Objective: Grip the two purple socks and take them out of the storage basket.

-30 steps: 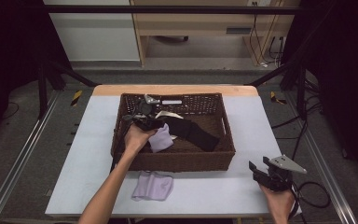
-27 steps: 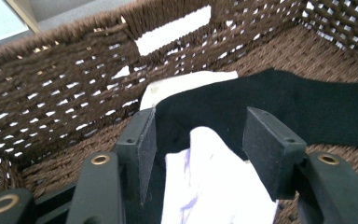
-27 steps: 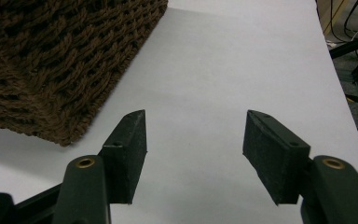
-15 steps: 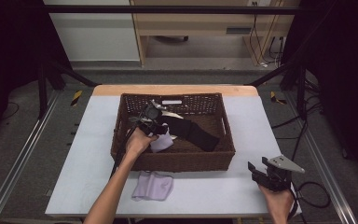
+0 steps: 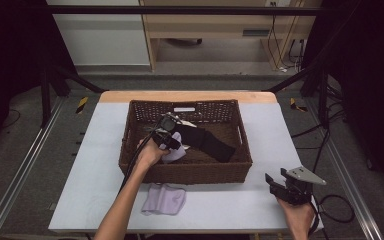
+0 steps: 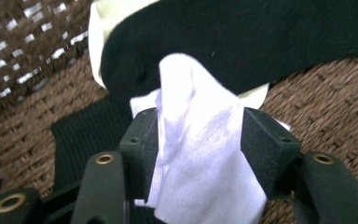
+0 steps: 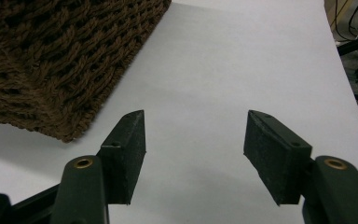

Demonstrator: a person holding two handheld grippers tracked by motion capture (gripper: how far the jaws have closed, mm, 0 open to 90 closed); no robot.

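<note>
A brown wicker basket [image 5: 190,172] stands mid-table and holds a long black sock [image 5: 210,142] and a white sock [image 5: 176,154]. My left gripper [image 5: 172,145] reaches down into the basket's left half. In the left gripper view its jaws [image 6: 198,126] straddle the white sock [image 6: 200,158], which bunches up in a ridge between the pads. The jaws have just been closing and still stand wide. The black sock [image 6: 242,42] lies just beyond, over a cream cloth [image 6: 98,28]. My right gripper [image 5: 276,181] rests open over the table's front right corner, jaws [image 7: 193,126] empty.
A pale lavender sock [image 5: 165,199] lies on the white table [image 5: 100,150] just in front of the basket. The basket's corner [image 7: 51,70] sits left of the right gripper. Metal rails and cables run along both sides of the table.
My left gripper has sunk lower into the basket, down over the white sock, and its jaws have narrowed a little. The right gripper has stayed put.
</note>
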